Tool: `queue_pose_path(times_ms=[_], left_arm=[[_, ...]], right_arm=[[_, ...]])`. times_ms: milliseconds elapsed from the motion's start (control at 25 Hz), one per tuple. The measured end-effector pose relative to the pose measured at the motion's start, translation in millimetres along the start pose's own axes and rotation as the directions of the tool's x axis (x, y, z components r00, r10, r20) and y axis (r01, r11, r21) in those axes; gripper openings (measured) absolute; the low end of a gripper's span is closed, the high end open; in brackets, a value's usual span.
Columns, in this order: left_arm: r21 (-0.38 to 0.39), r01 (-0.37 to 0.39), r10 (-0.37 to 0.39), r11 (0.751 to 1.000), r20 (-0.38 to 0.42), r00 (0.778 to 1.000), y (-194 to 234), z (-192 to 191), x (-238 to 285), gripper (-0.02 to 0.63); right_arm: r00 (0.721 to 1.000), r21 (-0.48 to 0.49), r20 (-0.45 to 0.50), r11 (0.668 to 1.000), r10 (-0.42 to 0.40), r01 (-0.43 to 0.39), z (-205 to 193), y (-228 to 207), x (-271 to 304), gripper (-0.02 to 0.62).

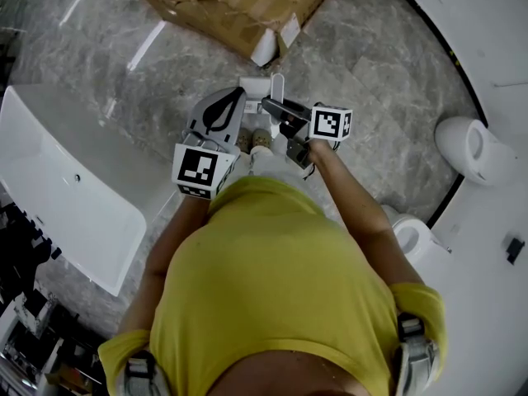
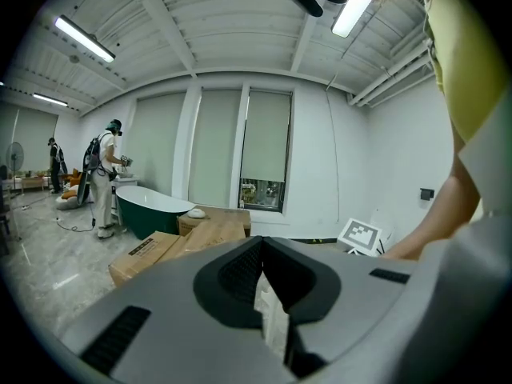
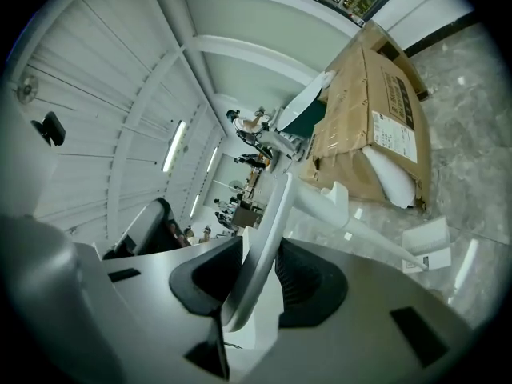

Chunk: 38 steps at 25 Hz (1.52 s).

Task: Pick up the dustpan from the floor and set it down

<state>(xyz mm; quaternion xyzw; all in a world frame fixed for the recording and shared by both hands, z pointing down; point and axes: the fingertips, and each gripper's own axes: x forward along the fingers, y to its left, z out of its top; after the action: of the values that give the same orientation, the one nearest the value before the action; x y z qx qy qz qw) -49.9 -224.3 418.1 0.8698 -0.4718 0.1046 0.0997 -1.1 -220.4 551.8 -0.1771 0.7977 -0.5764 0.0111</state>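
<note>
My right gripper (image 3: 260, 256) is shut on the thin white handle (image 3: 276, 202) of the dustpan, which stands up between the black pads. From the handle a long white stem (image 3: 352, 226) runs out over the floor. In the head view the right gripper (image 1: 269, 105) is held in front of the person's body, with the white handle (image 1: 277, 83) poking past its tip. My left gripper (image 1: 237, 97) hangs just to its left. In its own view the left gripper (image 2: 262, 256) has its pads together with nothing between them.
A torn cardboard box (image 1: 239, 7) lies on the marble floor ahead. A white bathtub (image 1: 66, 188) stands at the left, and white toilets (image 1: 474, 147) at the right. In the left gripper view there are a green bathtub (image 2: 152, 210), boxes (image 2: 160, 250) and two people (image 2: 104, 174).
</note>
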Motion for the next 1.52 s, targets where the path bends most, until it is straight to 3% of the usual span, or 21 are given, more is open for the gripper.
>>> queue_pose_path(times_ms=[400, 560, 680, 760, 840, 960, 1080, 1160, 1240, 1320, 1520], left_arm=[[-0.003, 0.003, -0.003, 1.0, -0.01, 1.0, 0, -4, -3, 0.002], [0.0, 0.014, -0.014, 1.0, -0.012, 1.0, 0, -5, -4, 0.002], [-0.003, 0.023, -0.023, 1.0, -0.011, 1.0, -2, -7, -6, 0.002], [-0.004, 0.03, -0.03, 1.0, -0.01, 1.0, -4, -8, -7, 0.002], [-0.005, 0.036, -0.036, 0.999, -0.008, 0.999, -5, -9, -7, 0.002], [-0.005, 0.044, -0.044, 0.999, 0.0, 0.999, -5, -8, -5, 0.002], [0.001, 0.059, -0.059, 0.998, 0.016, 0.998, -8, -2, -2, 0.002], [0.008, 0.066, -0.066, 0.998, 0.03, 0.997, -11, 4, 2, 0.002], [0.018, 0.073, -0.074, 0.997, 0.05, 0.996, -14, 12, 6, 0.002], [0.032, 0.078, -0.08, 0.996, 0.074, 0.994, -15, 23, 9, 0.002], [0.071, 0.054, -0.063, 0.996, 0.143, 0.988, -19, 58, 11, 0.002]], right_arm=[[0.996, -0.054, -0.054, 0.996, -0.077, 0.074, -18, -48, 7, 0.124], [0.997, -0.039, -0.038, 0.997, -0.064, 0.063, -17, -56, 6, 0.124], [0.994, -0.056, -0.031, 0.993, -0.108, 0.106, -15, -59, 5, 0.141], [0.984, -0.064, -0.028, 0.983, -0.175, 0.173, -14, -64, 3, 0.197], [0.97, -0.059, -0.035, 0.969, -0.24, 0.238, -14, -68, -1, 0.292], [0.942, -0.076, -0.013, 0.94, -0.335, 0.333, -12, -68, -15, 0.319], [0.896, -0.172, 0.081, 0.879, -0.437, 0.444, 1, -53, -37, 0.306], [0.867, -0.233, 0.175, 0.835, -0.467, 0.497, 16, -34, -54, 0.238], [0.839, -0.304, 0.282, 0.785, -0.466, 0.539, 37, -8, -68, 0.124], [0.806, -0.394, 0.39, 0.71, -0.445, 0.583, 61, 23, -79, 0.024], [0.721, -0.535, 0.609, 0.501, -0.329, 0.68, 109, 108, -105, 0.011]])
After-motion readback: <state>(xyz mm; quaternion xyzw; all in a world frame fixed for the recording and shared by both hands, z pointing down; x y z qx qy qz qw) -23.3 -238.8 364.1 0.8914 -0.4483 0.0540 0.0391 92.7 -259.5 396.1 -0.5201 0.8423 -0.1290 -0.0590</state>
